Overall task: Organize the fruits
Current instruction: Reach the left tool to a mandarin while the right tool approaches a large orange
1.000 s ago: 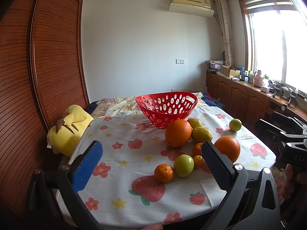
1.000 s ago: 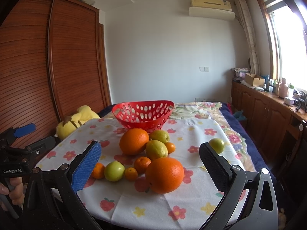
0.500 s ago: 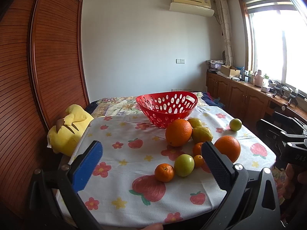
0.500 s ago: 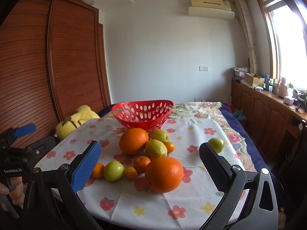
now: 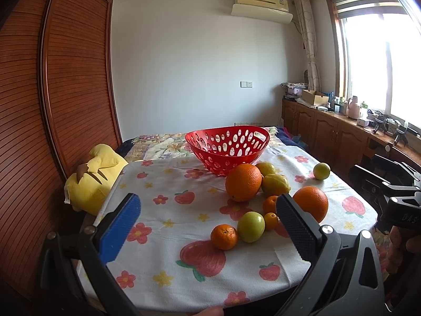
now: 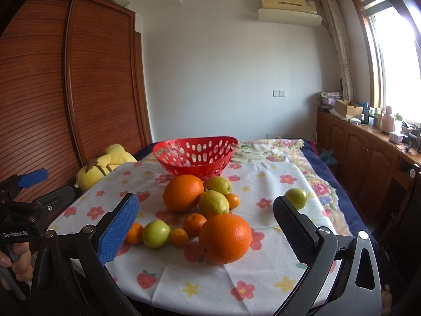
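Both grippers hang above the near edge of the table with their jaws spread wide and nothing between them: the left gripper (image 5: 208, 221) fills the lower part of the left wrist view, and the right gripper (image 6: 205, 218) fills the lower part of the right wrist view. The red basket (image 5: 227, 146) stands just above the centre of the frame, at the far side of the flowered tablecloth (image 5: 163, 181), and no fruit shows inside it. The fruits lie in a loose cluster in front of it, right of centre in the left wrist view. A large orange (image 5: 243, 182) sits just in front of the basket, with two lemons (image 5: 275, 184) beside it on the right. A second large orange (image 6: 225, 238) lies nearest the right gripper, at centre low in the right wrist view. Near it are a green apple (image 5: 250, 226) and several small tangerines (image 5: 224, 236), close together or touching. A single lime (image 5: 321, 171) rests well apart at the right side of the cloth. A yellow plush toy (image 5: 92, 173) lies at the left edge of the table, against the wooden wardrobe (image 5: 52, 105). A hand (image 6: 15, 260) grips the left gripper's handle at the lower left of the right wrist view.
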{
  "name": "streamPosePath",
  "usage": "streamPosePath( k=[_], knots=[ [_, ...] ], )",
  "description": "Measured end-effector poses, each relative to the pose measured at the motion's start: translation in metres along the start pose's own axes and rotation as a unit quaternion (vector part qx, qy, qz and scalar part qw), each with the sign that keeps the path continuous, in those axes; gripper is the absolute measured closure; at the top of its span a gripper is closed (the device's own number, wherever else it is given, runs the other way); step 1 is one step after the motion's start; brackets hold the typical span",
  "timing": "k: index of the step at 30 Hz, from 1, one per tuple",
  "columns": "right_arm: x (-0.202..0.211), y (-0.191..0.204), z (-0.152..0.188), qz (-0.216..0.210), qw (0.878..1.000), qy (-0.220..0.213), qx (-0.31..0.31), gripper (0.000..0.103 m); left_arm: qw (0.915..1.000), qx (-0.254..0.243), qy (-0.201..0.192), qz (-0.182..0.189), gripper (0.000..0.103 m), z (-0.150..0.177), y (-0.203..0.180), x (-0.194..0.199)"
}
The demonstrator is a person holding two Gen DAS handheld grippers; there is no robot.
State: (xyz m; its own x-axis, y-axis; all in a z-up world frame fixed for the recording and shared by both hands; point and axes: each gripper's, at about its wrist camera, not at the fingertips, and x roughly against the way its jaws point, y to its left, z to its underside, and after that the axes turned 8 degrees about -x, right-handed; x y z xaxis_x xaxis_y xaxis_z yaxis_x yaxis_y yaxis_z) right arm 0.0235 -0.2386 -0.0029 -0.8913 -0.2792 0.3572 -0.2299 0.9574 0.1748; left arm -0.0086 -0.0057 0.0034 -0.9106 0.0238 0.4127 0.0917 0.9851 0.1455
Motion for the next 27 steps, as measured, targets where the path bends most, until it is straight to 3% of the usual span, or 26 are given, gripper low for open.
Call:
streamPosePath(
  k=[15, 27],
  knots=[
    [-0.006, -0.001, 0.009, 0.000, 1.000, 0.010, 0.000, 0.000, 0.9998, 0.005, 0.016, 0.007, 0.000, 0.012, 0.001, -0.011],
    [-0.052, -0.022, 0.031, 0.020, 0.997, 0.069, 0.012, 0.000, 0.9962, 0.022, 0.073, 0.042, 0.001, 0.043, 0.010, -0.059]
  ],
)
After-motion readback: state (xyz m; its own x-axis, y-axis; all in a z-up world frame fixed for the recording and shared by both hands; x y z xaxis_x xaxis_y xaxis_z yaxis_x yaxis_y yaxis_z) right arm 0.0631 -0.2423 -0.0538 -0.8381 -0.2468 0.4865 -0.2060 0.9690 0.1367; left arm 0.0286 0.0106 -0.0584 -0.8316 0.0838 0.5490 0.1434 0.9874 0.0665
